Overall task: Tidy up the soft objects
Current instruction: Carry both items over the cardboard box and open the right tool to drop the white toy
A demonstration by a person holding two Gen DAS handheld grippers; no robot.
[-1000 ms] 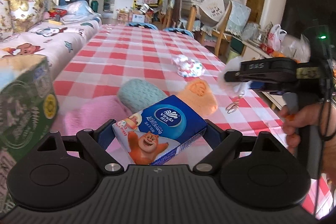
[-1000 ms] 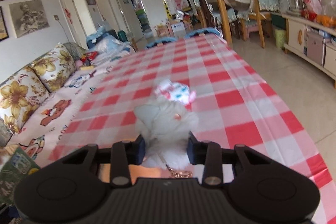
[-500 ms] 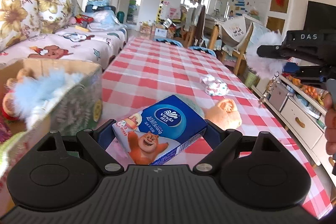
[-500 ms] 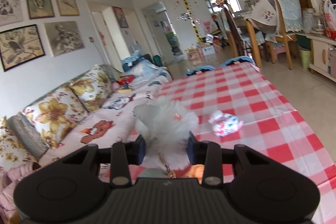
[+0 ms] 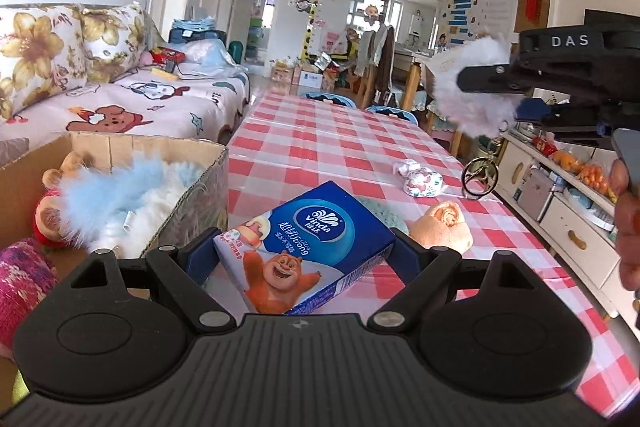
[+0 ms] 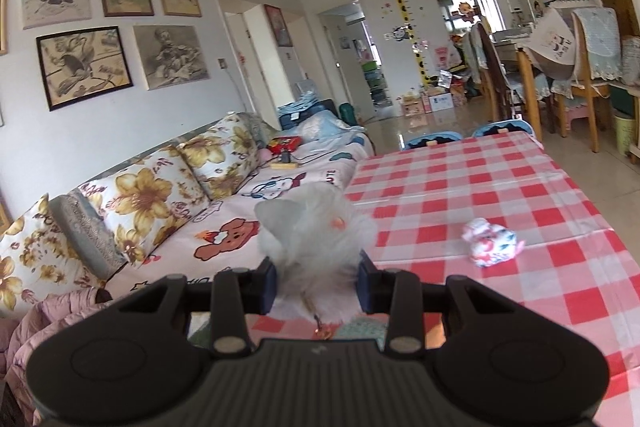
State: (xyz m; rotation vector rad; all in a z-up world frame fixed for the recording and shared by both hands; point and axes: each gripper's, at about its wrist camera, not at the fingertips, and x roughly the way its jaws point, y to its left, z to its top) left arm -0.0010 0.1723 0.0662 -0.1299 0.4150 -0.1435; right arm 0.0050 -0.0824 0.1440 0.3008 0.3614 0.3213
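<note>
My left gripper [image 5: 304,251] is shut on a blue Vinda tissue pack [image 5: 308,247], held above the red-checked table [image 5: 344,143]. My right gripper [image 6: 316,281] is shut on a white fluffy keychain toy [image 6: 316,239]; it also shows at the right of the left wrist view [image 5: 472,95], raised well above the table, its key ring [image 5: 478,177] hanging. A cardboard box [image 5: 200,183] at the left holds a light blue fluffy toy [image 5: 120,195] and other plush. On the table lie an orange plush [image 5: 440,227], a teal plush [image 5: 380,213] and a patterned soft toy [image 5: 424,183].
A sofa with flowered cushions [image 6: 168,195] runs along the table's left side. A pink knitted item [image 5: 20,279] lies beside the box. A white cabinet [image 5: 568,227] stands right of the table. Chairs [image 6: 520,95] stand beyond the far end.
Both grippers have risen and swung left with their loads. The open cardboard box has come into the left wrist view; the table toys now sit lower and farther right.
</note>
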